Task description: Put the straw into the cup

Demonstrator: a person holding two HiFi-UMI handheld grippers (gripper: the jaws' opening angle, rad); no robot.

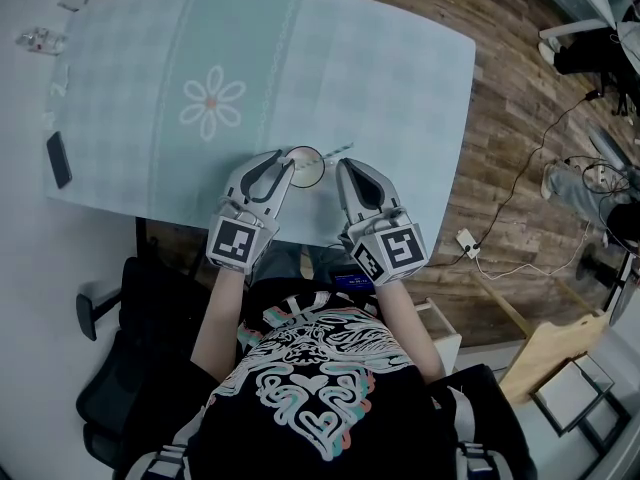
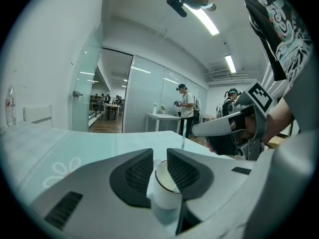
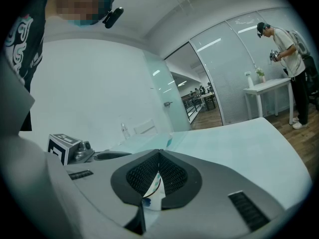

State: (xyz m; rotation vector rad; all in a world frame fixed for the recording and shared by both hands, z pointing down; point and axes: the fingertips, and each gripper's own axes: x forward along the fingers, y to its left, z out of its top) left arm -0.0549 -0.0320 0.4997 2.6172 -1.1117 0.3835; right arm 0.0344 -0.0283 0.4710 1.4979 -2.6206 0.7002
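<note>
Both grippers loaded. Left gripper (image 2: 160,158) is clamped round the white cup (image 2: 164,193), close to the worktop's (image 1: 400,88) near edge. Right gripper (image 3: 158,156) pinches the straw (image 2: 183,142), which stands just beyond the cup, not in it. Risks: the thin straw could swivel or slip in the pinch, and a skewed tip could catch the rim and tilt the cup.

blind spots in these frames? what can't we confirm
- Cup base: left gripper view, covered by the left gripper's jaws clamped on it.
- Straw length: right gripper view, the right gripper's shut jaws cover all but a sliver.
- Straw tip versus cup rim: head view, too small.
- Small items at top left: head view, too small to name.
</note>
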